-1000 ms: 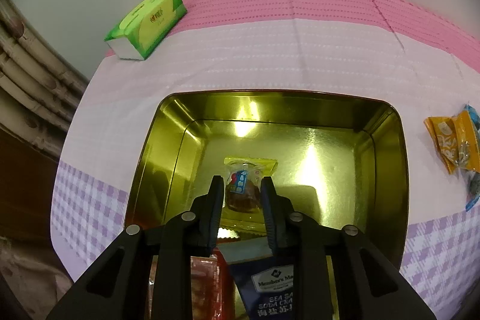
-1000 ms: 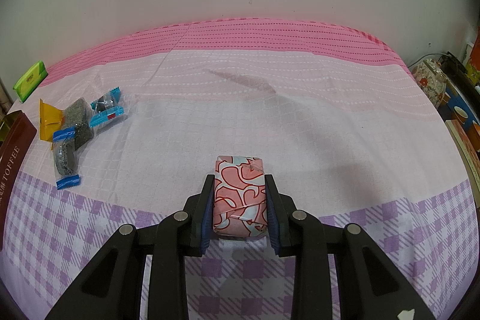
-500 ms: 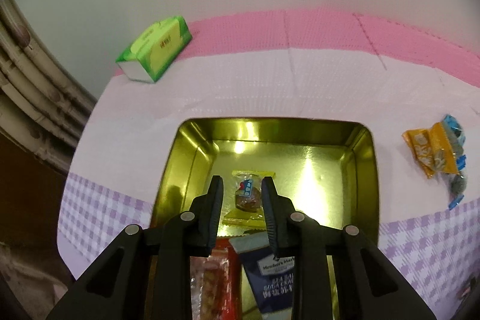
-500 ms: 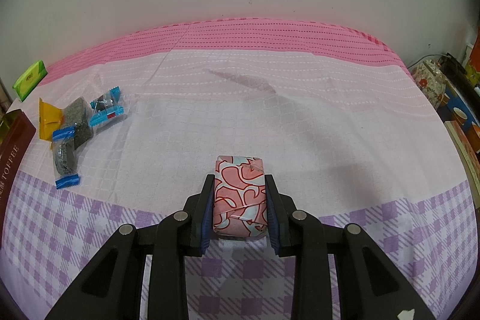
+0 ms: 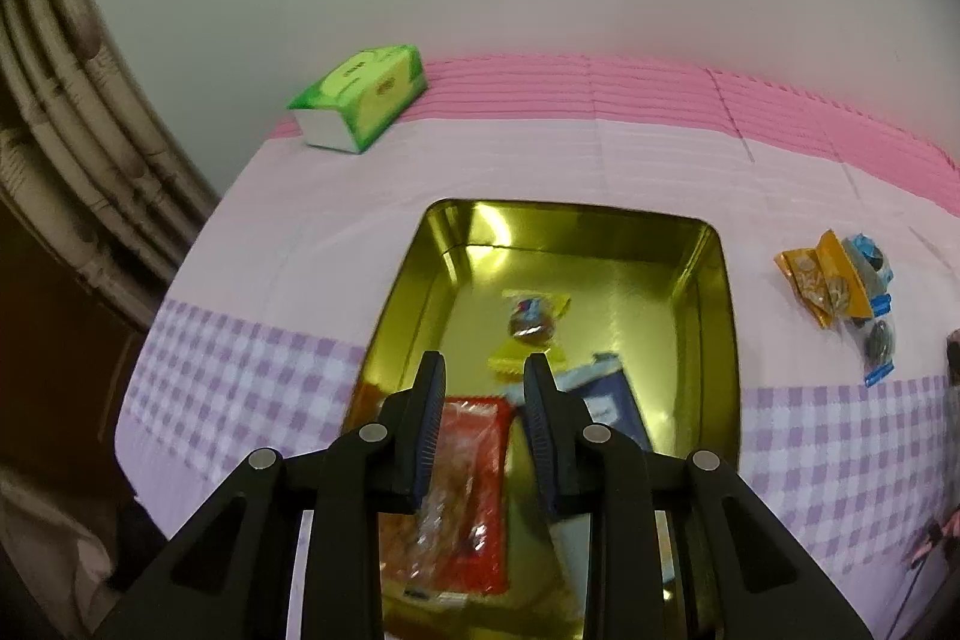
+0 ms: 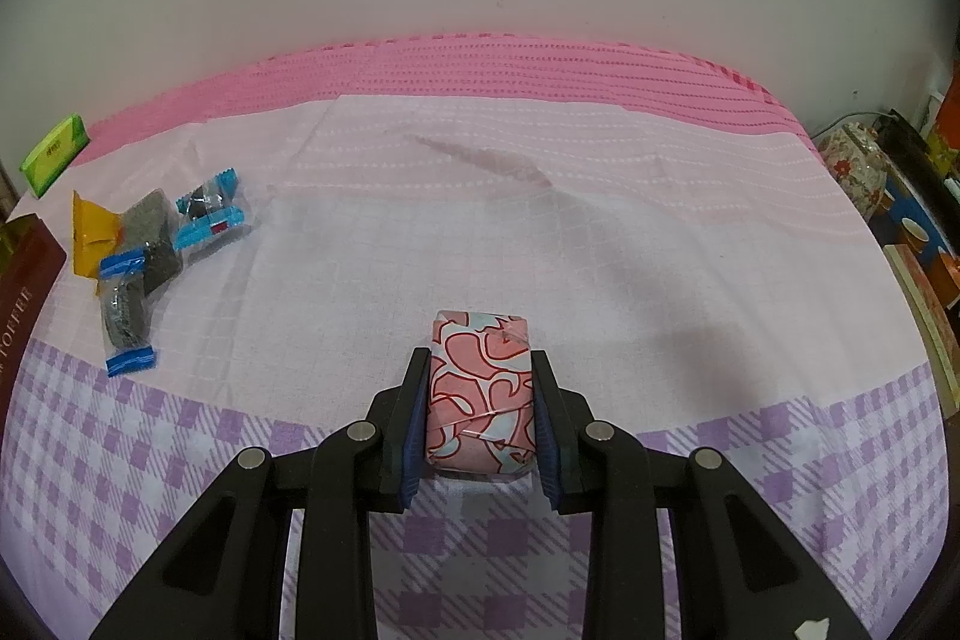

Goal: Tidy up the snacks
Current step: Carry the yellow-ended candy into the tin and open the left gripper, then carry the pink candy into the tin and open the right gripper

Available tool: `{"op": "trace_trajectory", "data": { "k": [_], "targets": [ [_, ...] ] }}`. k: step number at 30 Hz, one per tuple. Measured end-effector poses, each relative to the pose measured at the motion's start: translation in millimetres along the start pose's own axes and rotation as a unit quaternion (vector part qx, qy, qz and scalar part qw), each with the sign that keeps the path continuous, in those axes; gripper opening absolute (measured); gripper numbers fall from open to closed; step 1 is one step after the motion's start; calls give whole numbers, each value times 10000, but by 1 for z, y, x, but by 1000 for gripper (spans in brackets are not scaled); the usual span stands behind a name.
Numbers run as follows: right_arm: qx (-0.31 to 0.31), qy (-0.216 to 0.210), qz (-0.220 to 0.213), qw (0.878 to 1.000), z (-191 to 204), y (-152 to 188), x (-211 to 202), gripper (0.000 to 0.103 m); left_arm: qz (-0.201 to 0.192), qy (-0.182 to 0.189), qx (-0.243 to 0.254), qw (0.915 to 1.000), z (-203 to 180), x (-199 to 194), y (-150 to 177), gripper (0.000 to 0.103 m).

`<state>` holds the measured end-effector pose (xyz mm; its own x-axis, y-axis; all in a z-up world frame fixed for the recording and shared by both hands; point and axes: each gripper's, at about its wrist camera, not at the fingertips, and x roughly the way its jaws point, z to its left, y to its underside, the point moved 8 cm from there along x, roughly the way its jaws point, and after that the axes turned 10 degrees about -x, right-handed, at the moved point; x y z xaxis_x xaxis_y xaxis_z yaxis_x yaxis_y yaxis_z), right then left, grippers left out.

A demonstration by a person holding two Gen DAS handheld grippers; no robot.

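Left hand-held gripper (image 5: 485, 370) hovers over the gold tin (image 5: 717, 316), jaws narrow, nothing between the pads. Tin sits near the left edge of the desk (image 6: 540, 232), on a pink and purple checked cloth. Inside the tin: yellow-wrapped candy (image 5: 531, 322) mid-floor, red snack pack (image 5: 474, 466) and navy cracker pack (image 5: 606, 394) at the near end. Right hand-held gripper (image 6: 480, 376) is clamped on a pink patterned packet (image 6: 480, 388) toward the near edge, mid-desk. Loose snacks (image 6: 144, 244) (orange, grey and blue wrappers) lie in a cluster just right of the tin. Green tissue pack (image 5: 360, 97) at the far left corner.
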<state>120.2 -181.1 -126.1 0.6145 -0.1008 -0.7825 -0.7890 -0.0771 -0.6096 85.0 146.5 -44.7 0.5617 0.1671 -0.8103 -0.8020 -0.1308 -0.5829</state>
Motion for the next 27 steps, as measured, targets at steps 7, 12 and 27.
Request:
{"op": "trace_trajectory", "data": {
  "k": [7, 12, 27],
  "targets": [
    [104, 29, 146, 9998, -2, -3, 1, 27, -68, -173, -137, 9997, 23, -4, 13, 33],
    [150, 157, 254, 9994, -2, -5, 2, 27, -45, -218, -314, 9993, 37, -1, 20, 37],
    [-139, -504, -88, 9986, 81, -48, -47, 26, -283, -372, -894, 9949, 78, -8, 11, 54]
  ]
}}
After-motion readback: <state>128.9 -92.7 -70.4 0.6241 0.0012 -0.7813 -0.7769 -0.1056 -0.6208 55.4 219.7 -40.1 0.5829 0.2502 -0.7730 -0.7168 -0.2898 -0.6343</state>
